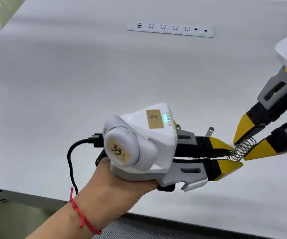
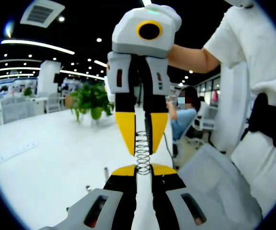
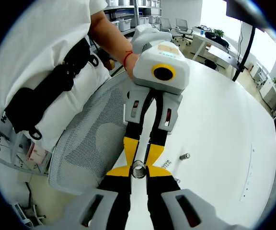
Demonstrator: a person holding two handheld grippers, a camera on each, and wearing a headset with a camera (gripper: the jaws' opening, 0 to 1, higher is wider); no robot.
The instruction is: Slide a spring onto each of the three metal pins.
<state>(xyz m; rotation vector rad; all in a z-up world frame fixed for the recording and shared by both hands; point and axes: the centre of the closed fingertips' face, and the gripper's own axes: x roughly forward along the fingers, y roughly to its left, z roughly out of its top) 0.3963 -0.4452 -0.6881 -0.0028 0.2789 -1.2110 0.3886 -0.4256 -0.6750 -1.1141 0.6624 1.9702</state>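
Steel coil: the spring (image 1: 243,148) hangs in the air above the white table (image 1: 83,74), bridging the tips of the two grippers, which meet nose to nose.
Right gripper (image 1: 240,149): jaws drawn narrow, yellow tips pressing the spring's far end from both sides, so it is holding the spring.
Left gripper (image 1: 235,156): jaws also narrow, tips at the spring's near end. Whether they pinch the coil, or a pin hidden inside it, I cannot tell.
Pins: one metal pin (image 1: 211,131) stands on the table just behind the left gripper, bare, well short of the spring.
Risk, squeeze: side pressure on a springy coil could make it squirt out of the tips, probably when either gripper eases or tightens.
Risk, place: the handover happens near the table's front edge, so a dropped spring may bounce off the bench.
Risk, alignment: if the coil sits skewed in the jaws, its mouth will likely catch on a pin's top instead of sliding down.
Left gripper view: shows the spring lengthwise, running from its own tips up between the opposite jaws.
Right gripper view: shows the coil nearly end-on, plus a loose spring (image 3: 166,164) and a short metal stub (image 3: 184,156) lying on the table beyond.
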